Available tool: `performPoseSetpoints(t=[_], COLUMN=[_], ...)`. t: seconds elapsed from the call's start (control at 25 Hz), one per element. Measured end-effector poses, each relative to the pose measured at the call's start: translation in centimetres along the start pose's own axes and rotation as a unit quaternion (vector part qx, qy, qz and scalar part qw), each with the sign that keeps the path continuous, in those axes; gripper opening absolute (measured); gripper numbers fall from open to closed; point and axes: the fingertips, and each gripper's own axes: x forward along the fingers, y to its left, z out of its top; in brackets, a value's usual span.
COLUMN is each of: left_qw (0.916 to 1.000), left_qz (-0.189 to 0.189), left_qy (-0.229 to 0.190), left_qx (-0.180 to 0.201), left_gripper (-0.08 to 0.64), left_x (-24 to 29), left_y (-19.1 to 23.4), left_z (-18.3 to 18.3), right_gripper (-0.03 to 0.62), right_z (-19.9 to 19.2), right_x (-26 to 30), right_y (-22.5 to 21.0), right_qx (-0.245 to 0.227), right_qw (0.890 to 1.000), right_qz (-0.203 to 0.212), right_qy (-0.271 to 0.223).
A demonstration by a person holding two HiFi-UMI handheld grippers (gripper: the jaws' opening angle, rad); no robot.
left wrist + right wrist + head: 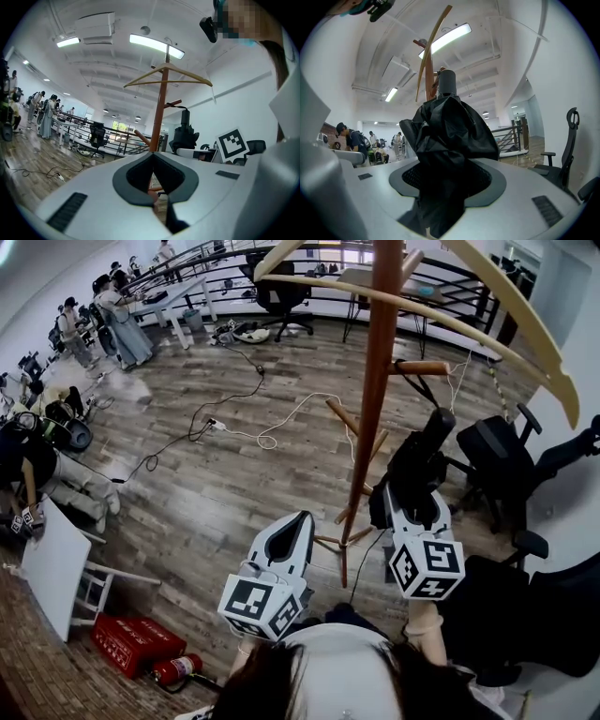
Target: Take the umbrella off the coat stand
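The coat stand's brown pole (378,352) rises in the middle of the head view, with short pegs (422,367) and a long curved wooden hanger (511,329) at its top. My right gripper (412,491) is shut on a folded black umbrella (420,457), which fills the space between the jaws in the right gripper view (450,136). Its grey handle end (447,83) points up beside the pole. A thin black strap runs from the umbrella's top toward a peg. My left gripper (298,523) hangs left of the pole, jaws together and holding nothing (154,158).
Black office chairs (497,460) stand close on the right. Cables (234,418) trail over the wooden floor. A red box (131,641) and a fire extinguisher (178,668) lie at the lower left by a white board (56,568). People (117,320) stand at the far left.
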Motion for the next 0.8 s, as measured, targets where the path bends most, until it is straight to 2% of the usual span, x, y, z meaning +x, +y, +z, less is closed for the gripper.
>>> performPoseSetpoints(t=[0.8], left_qw=[0.9996], left_qz=[-0.028], left_qy=[-0.002], left_qx=[-0.003], left_gripper=[0.009], left_x=[-1.1], left_y=[-1.8], left_z=[-0.1], right_gripper=[0.247], right_z=[1.2], right_x=[-2.8], right_y=[-0.6], right_qx=[-0.001], right_qw=[1.000], right_qz=[-0.025], right_qy=[-0.019])
